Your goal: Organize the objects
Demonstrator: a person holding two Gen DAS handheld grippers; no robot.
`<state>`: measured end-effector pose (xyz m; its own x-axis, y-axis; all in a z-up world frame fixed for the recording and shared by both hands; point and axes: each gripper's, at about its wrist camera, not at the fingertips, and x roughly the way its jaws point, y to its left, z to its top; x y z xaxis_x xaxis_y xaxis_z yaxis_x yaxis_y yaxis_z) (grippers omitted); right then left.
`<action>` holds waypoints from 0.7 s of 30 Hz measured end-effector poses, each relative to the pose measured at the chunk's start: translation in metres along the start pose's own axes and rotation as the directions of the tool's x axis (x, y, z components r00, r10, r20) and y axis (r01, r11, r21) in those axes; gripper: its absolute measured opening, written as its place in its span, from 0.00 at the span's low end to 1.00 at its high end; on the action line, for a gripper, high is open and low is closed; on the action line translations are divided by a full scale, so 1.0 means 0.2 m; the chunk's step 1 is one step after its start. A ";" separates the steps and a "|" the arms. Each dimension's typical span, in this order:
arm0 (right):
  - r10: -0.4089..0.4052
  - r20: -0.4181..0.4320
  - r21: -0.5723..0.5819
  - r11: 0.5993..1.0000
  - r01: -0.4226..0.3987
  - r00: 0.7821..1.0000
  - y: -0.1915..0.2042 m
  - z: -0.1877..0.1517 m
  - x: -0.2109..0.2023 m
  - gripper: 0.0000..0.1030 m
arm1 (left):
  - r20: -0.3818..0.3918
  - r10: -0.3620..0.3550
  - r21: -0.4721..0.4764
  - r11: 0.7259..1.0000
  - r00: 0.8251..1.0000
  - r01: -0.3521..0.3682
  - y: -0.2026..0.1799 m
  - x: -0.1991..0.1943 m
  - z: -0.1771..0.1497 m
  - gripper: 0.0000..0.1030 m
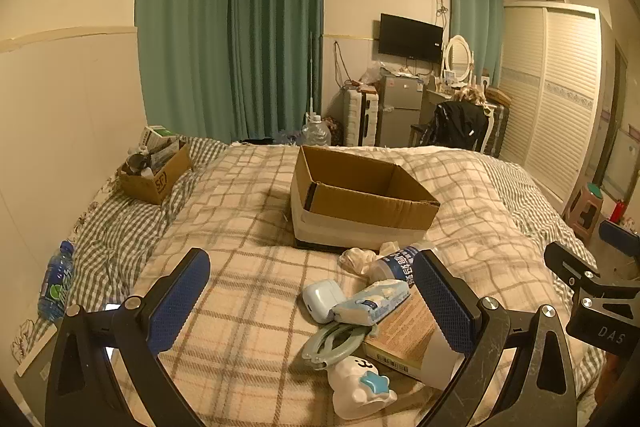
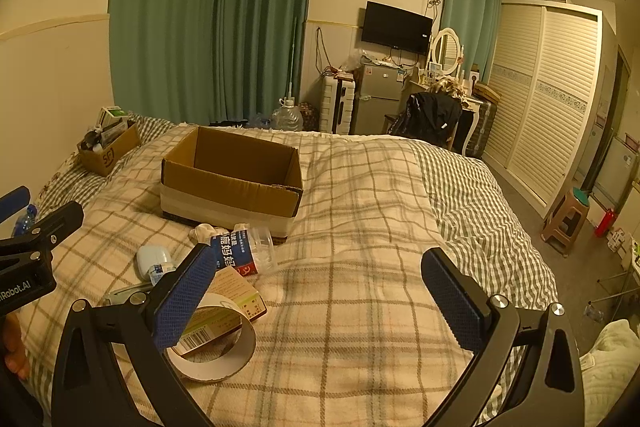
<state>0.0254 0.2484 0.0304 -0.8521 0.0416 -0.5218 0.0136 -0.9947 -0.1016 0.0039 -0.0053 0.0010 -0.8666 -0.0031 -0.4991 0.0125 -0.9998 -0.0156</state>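
An open empty cardboard box (image 1: 360, 197) (image 2: 230, 175) sits mid-bed. In front of it lies a pile: a plastic bottle with a blue label (image 1: 394, 261) (image 2: 240, 249), a white earbud case (image 1: 322, 299) (image 2: 150, 259), a tissue pack (image 1: 372, 303), a flat carton (image 1: 404, 333) (image 2: 224, 311), a green clip (image 1: 334, 341), a white toy with a blue star (image 1: 360, 385) and a tape roll (image 2: 218, 343). My left gripper (image 1: 312, 291) is open above the pile. My right gripper (image 2: 320, 293) is open over bare blanket to the pile's right.
A smaller cardboard box (image 1: 154, 169) (image 2: 108, 149) full of items stands at the bed's far left by the wall. A water bottle (image 1: 56, 281) lies at the left edge. Beyond the bed are a fridge (image 1: 400, 111), a chair, a wardrobe and a stool (image 2: 566, 221).
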 end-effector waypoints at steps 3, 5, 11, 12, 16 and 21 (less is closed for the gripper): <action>0.003 -0.002 0.002 1.000 -0.003 1.000 0.00 0.00 0.00 1.00 | 0.001 -0.002 0.000 1.000 1.000 0.002 0.00 0.00 0.00 1.00; 0.005 -0.005 0.005 1.000 -0.005 1.000 0.00 -0.01 0.00 1.00 | 0.000 0.000 0.000 1.000 1.000 0.000 0.00 0.00 0.00 1.00; 0.006 -0.006 0.005 1.000 -0.006 1.000 0.00 -0.01 0.01 1.00 | 0.000 -0.001 0.000 1.000 1.000 0.001 0.00 0.00 0.00 1.00; 0.006 -0.006 0.006 1.000 -0.006 1.000 0.00 -0.01 0.01 1.00 | 0.000 -0.002 0.000 1.000 1.000 0.002 0.00 0.00 0.00 1.00; 0.006 -0.006 0.007 1.000 -0.006 1.000 0.00 -0.01 0.00 1.00 | 0.002 -0.002 0.001 1.000 1.000 0.002 0.00 0.00 0.00 1.00; 0.006 -0.006 0.007 1.000 -0.006 1.000 0.00 -0.01 0.00 1.00 | 0.005 -0.003 -0.001 1.000 1.000 0.003 0.00 0.00 0.00 1.00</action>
<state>0.0263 0.2486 0.0284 -0.8486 0.0363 -0.5277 0.0150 -0.9956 -0.0926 0.0043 -0.0048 0.0021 -0.8689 -0.0001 -0.4949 0.0102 -0.9998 -0.0177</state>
